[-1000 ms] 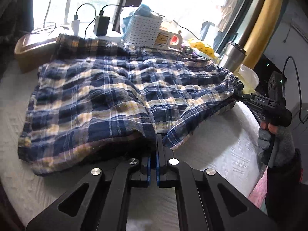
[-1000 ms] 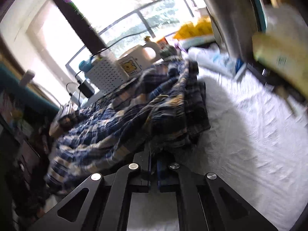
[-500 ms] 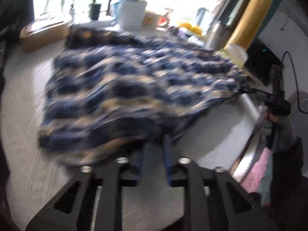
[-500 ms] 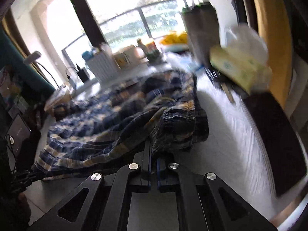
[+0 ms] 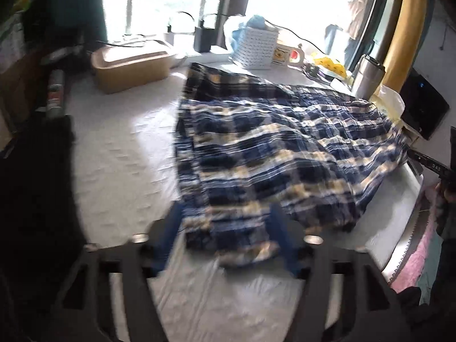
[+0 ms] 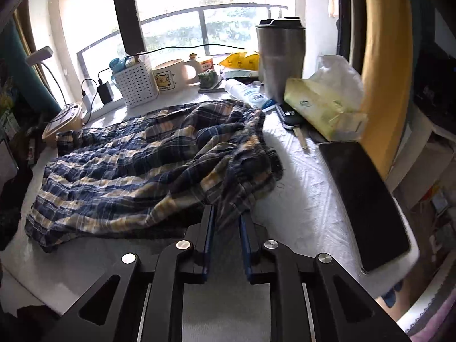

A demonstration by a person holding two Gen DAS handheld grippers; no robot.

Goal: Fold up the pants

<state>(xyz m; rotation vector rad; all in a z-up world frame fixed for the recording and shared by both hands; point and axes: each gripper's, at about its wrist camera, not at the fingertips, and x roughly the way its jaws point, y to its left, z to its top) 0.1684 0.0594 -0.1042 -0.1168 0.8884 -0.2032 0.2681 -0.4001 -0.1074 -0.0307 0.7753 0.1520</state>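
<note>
Your blue, white and yellow plaid pants (image 5: 273, 154) lie spread and rumpled across the white-covered table (image 5: 119, 156), one edge bunched up in folds on the right side. Your left claw (image 5: 225, 228) has just been opening — its blue pads now stand wide apart with the near hem lying loose between them, not pinched. Your right claw (image 6: 225, 222) has also just been opening; its pads are partly spread with a fold of cloth between them, no longer clamped. Beyond the pants, along the window, stand a white perforated basket (image 6: 136, 82), a cream mug (image 6: 168, 75) and a steel tumbler (image 6: 280, 54) — with a tissue pack (image 6: 322, 108) just beside it.
</note>
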